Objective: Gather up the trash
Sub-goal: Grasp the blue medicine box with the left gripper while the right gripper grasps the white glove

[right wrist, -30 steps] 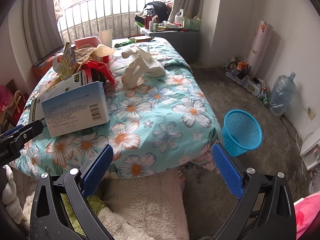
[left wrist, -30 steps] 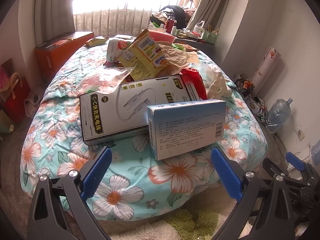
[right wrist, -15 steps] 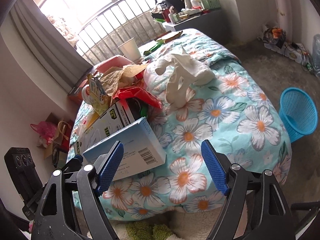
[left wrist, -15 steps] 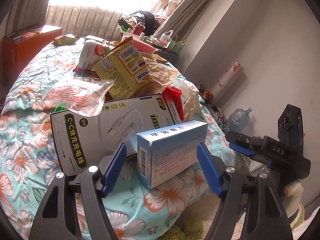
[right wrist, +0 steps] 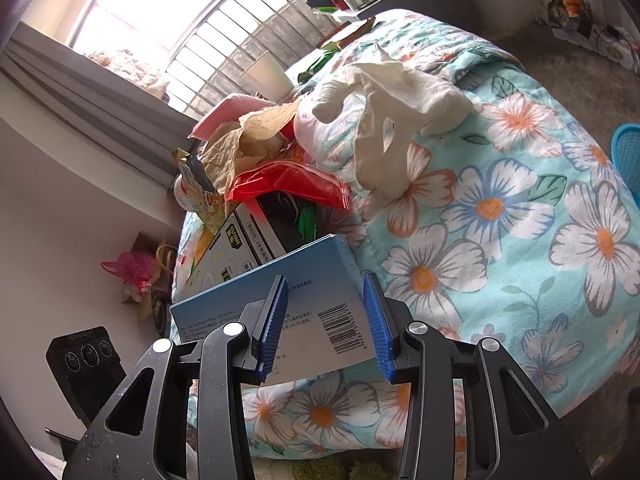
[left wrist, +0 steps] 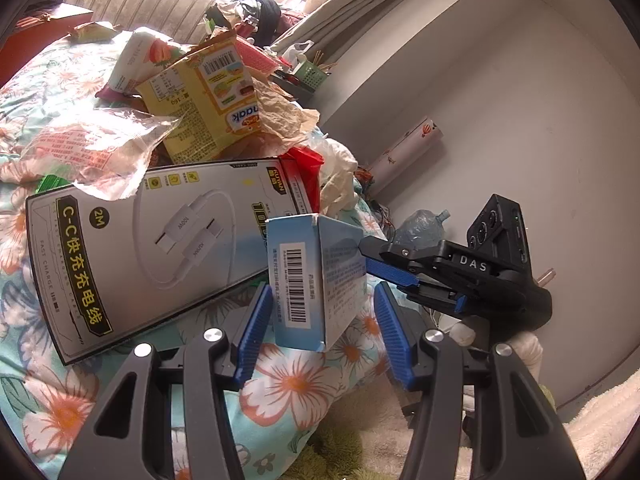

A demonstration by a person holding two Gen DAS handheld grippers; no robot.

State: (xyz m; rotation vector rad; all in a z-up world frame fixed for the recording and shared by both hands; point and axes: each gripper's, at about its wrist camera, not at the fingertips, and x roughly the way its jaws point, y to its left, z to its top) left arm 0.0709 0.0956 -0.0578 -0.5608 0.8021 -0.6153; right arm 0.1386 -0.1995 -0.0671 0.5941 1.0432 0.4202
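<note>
Right wrist only: blue basket [right wrist: 628, 152].

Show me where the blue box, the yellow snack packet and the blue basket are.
blue box [left wrist: 316, 276], left wrist view, on its barcode end face.
yellow snack packet [left wrist: 204, 96], left wrist view, on its printed back.
blue basket [right wrist: 628, 152], right wrist view, on its mesh wall at the frame edge.

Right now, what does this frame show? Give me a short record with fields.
surface: bed
target: blue box, leaning on charger box
left gripper: open, pads either side of the blue box's end, gaps showing
right gripper: open, at the blue box's broad face
other trash: snack bag, red wrapper, tissue
bin: blue, at frame edge past the bed
</note>
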